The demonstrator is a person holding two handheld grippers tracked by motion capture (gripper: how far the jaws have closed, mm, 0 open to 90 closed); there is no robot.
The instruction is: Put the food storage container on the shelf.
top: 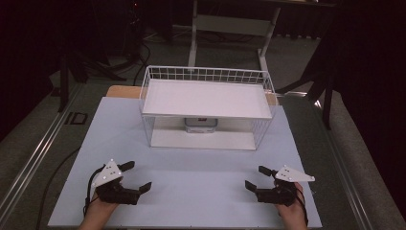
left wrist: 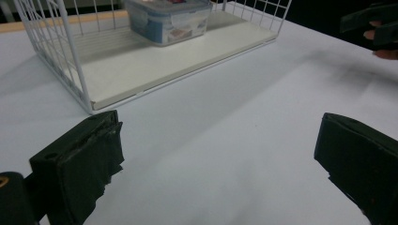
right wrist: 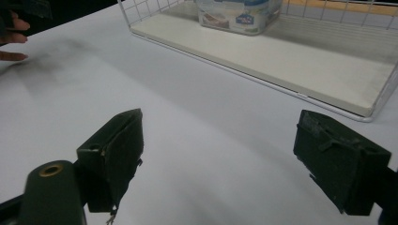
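The left gripper [top: 136, 176] sits low over the table [top: 191, 191] near its front left corner, held by a hand [top: 98, 211] that comes in over the front edge, and its two black jaws stand wide apart with nothing between them; in the left gripper view the same jaws rise from the bottom with only bare pale tabletop in the gap. The right gripper [top: 253, 178] mirrors it near the front right corner, gripped by the other hand [top: 293, 213], its jaws likewise spread and empty, and a grey three-cornered plate rides on top of each tool. The two grippers point inward and toward the far side, well apart from each other. Beyond them, toward the middle of the far edge, stands a white wire basket rack [top: 148, 96] with a flat white shelf [top: 206, 98] across its top and a white base board [top: 201, 140] at the bottom, open on the side facing the person. A clear plastic food container [top: 201, 125] with a snap-on lid rests on the base board, toward its back and near the centre, under the shelf; the left gripper view shows the container [left wrist: 169, 21] beyond the wire side, and the right gripper view shows it [right wrist: 237, 16] bearing a printed label.
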